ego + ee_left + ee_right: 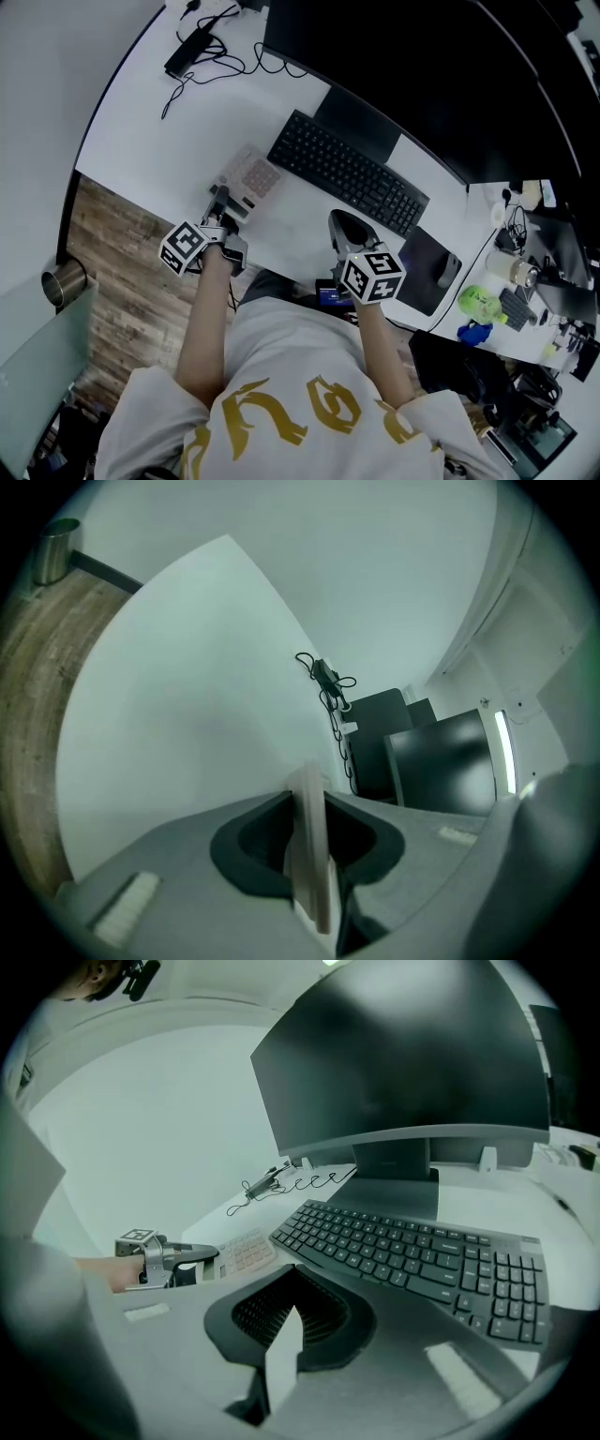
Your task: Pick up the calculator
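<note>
The calculator point(251, 176) is a flat, pale slab with rows of light keys. It lies on the white desk point(141, 122) just left of the black keyboard point(347, 173). Its long axis runs from the person toward the keyboard's left end. No writing on it is legible. The left gripper point(221, 201) is clamped on its near edge. The right gripper point(343, 223) is closed and empty.

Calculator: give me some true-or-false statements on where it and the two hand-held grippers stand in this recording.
1. The left hand-held gripper is shut on the calculator. True.
2. The calculator lies to the right of the keyboard. False: it lies to its left.
3. The right hand-held gripper holds the mouse. False: it holds nothing, and the mouse sits on its pad, further right.
4. A black cable lies on the desk beyond the calculator. True.
</note>
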Tool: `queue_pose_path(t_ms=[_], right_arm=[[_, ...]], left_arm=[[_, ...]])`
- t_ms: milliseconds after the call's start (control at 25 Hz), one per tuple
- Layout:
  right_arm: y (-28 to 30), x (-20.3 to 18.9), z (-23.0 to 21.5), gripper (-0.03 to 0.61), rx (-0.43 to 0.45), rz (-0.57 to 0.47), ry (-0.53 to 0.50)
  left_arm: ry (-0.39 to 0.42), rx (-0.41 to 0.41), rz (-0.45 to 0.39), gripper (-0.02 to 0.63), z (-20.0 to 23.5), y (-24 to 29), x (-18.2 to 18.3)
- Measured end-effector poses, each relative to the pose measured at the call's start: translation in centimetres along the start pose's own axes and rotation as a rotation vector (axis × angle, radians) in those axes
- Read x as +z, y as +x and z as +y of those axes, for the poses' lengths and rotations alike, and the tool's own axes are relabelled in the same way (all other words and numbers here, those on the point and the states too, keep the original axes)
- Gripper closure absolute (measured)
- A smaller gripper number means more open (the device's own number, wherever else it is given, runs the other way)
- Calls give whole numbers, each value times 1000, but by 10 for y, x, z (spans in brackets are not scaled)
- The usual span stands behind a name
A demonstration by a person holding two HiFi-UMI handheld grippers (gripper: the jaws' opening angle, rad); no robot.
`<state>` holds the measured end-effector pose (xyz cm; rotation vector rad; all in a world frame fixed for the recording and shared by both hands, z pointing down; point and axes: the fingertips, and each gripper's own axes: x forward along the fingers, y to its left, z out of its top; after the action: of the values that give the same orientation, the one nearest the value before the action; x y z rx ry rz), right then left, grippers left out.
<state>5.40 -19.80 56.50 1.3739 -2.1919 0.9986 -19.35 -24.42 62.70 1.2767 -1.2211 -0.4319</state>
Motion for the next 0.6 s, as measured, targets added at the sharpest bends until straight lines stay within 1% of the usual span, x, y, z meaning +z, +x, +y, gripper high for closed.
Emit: queue_pose_path(t_ms=[200, 440, 600], right_arm=[[-2, 2, -1, 552, -4, -11, 2], [-13, 16, -3, 552, -4, -85, 30], [-18, 20, -6, 552, -27, -82, -9]], left_arm=[[-26, -12, -1, 535, 0, 0, 0], [-51, -33, -19, 537, -4, -5, 0], [-58, -59, -47, 537, -14, -15, 2]])
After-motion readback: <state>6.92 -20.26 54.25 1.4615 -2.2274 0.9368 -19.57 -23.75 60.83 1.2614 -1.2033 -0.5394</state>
